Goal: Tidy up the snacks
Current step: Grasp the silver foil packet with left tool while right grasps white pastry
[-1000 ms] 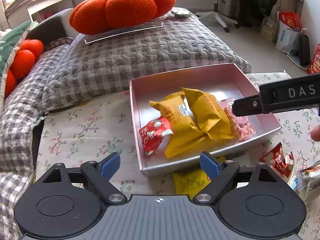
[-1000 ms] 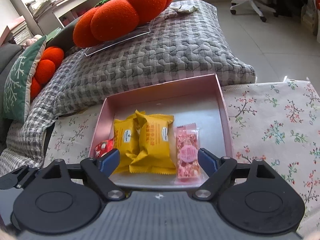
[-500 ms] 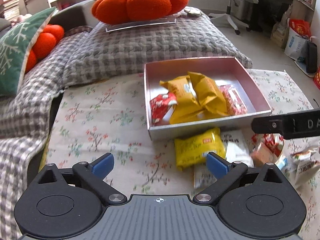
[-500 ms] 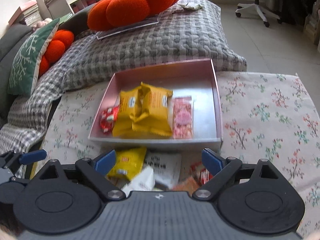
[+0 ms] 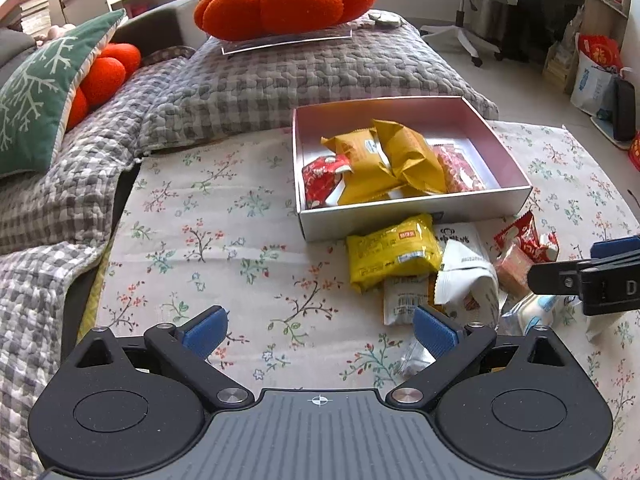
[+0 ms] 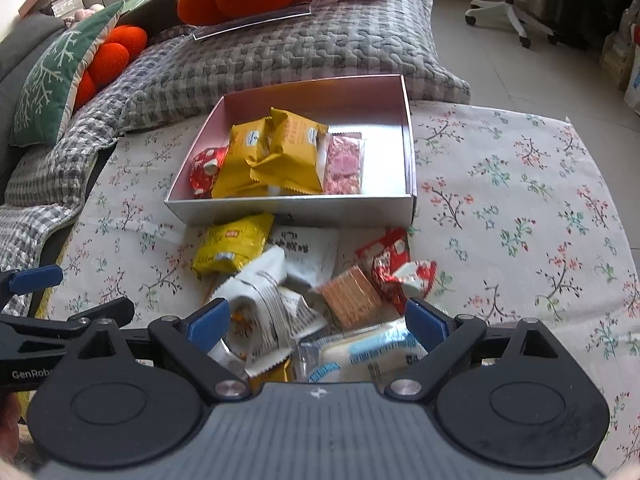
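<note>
Fabric: a floral cloth (image 5: pixel 208 240) covered the surface across the frame's middle; a grey checked quilt (image 5: pixel 280 84) lay above it, with a green cushion (image 5: pixel 36 100) at the upper left and an orange pumpkin pillow (image 5: pixel 288 4) at the top centre.
Left gripper: the left gripper (image 5: pixel 320 326) sat at the lower centre of its own view, jaws spread wide and released, nothing between them; bare cloth lay under it.
Box: a pink box (image 6: pixel 288 210) stood centre frame in the right wrist view; inside, from left to right, lay a red packet (image 6: pixel 206 168), two yellow packets (image 6: pixel 276 158) overlapping, and a pink bar (image 6: pixel 344 164).
Loose pile: just below the box's near wall lay a yellow snack bag (image 6: pixel 232 246), a white sachet (image 6: pixel 308 254), a red wrapper (image 6: pixel 390 268) and a tan biscuit pack (image 6: pixel 350 296), all touching or overlapping.
Right gripper: the right gripper (image 6: pixel 318 322) hung at the lower centre of its view, jaws apart and released, over a white crumpled wrapper (image 6: pixel 264 300) and a blue-and-white packet (image 6: pixel 368 350); contact could not be told.
</note>
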The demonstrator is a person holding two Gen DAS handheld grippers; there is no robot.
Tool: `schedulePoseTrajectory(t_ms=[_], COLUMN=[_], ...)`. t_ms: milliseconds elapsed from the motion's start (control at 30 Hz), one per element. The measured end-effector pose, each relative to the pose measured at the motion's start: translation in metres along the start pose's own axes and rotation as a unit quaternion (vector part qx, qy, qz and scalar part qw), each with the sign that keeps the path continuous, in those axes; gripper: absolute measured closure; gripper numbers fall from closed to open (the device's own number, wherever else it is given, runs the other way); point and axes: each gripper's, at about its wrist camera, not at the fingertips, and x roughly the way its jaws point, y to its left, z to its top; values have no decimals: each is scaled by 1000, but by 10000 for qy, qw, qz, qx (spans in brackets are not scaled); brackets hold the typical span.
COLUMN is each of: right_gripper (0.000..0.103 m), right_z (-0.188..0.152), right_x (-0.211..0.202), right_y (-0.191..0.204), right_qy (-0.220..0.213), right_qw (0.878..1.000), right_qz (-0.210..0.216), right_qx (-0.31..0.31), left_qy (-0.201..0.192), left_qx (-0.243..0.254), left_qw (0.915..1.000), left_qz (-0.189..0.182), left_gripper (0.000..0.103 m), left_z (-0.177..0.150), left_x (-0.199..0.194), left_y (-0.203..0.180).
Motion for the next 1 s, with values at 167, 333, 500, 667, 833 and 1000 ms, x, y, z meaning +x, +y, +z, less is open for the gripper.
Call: schedulePoseTrajectory(t_ms=[167, 333, 500, 667, 833, 1000], right_gripper=[9, 9, 9, 10, 13, 15], right_z=[-14, -24, -29, -31, -28, -22], right_x=[-2, 0, 10, 22, 31, 23], right_y=[-6, -19, -41, -52, -53, -59], right_qy=[51, 214, 500, 660, 705, 605], right_qw=[9999, 9995, 9980, 9950, 9916, 9890], right_qz=[-90, -241, -232, 93, 229, 405], right_qx=[-37, -57, 296, 743, 1056, 1287], left_qy=[175, 415, 491, 620, 626, 598], left_qx=[-78, 49, 332, 423, 553, 737], left_qw=[9992, 9971, 9936, 9915, 9893, 9878], left_qz=[-354, -629, -958, -1065, -1193, -1233], left_gripper=[3, 3, 3, 5, 16, 35], left_z=[-13, -19, -22, -23, -24, -26], left_x=[13, 22, 30, 46, 52, 58], left_y=[1, -12, -31, -39, -43, -48])
